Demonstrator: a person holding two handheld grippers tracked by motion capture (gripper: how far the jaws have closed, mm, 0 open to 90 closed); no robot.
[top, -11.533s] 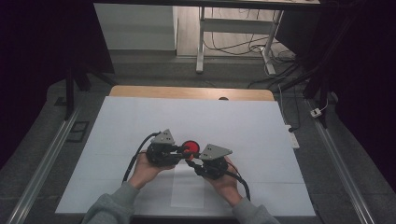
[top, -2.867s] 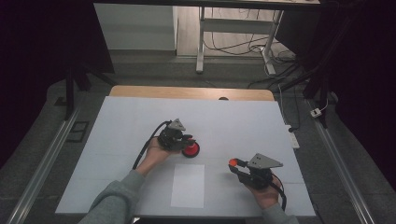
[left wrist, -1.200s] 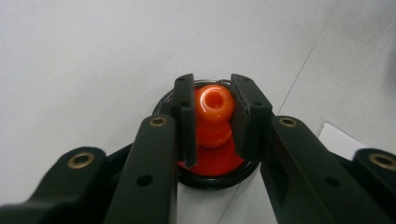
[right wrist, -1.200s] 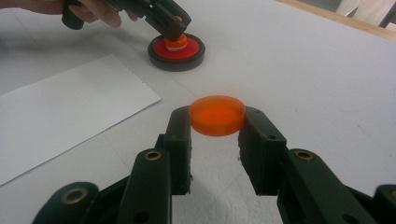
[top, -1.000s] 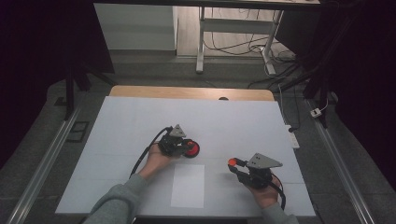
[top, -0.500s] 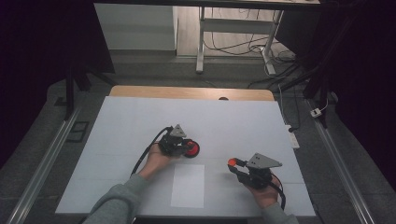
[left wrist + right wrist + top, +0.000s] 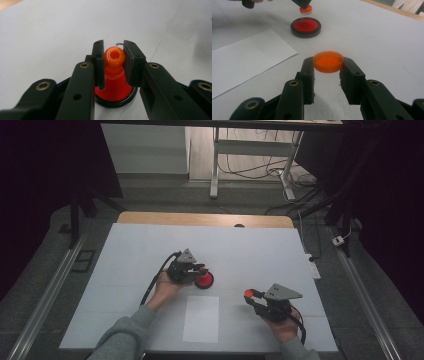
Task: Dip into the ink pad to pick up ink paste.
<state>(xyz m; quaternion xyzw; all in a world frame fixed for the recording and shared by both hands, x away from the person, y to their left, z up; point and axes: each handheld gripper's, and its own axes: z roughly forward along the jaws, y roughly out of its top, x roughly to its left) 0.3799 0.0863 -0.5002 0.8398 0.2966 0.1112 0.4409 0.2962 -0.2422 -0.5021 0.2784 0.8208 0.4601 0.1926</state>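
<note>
Jaws of the left gripper (image 7: 111, 62) clench an orange stamp (image 7: 114, 57) just above the red ink pad (image 7: 306, 27); the right gripper (image 7: 328, 67) grasps the orange lid (image 7: 328, 61) beside the paper sheet (image 7: 201, 318).

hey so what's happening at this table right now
A person works at a white table with a gripper in each hand. The left gripper is clamped on the knob of an orange stamp, holding it just above an open red ink pad. The right gripper holds a round orange lid off to the side, low over the table. A blank sheet of paper lies between the hands, nothing printed on it yet.
</note>
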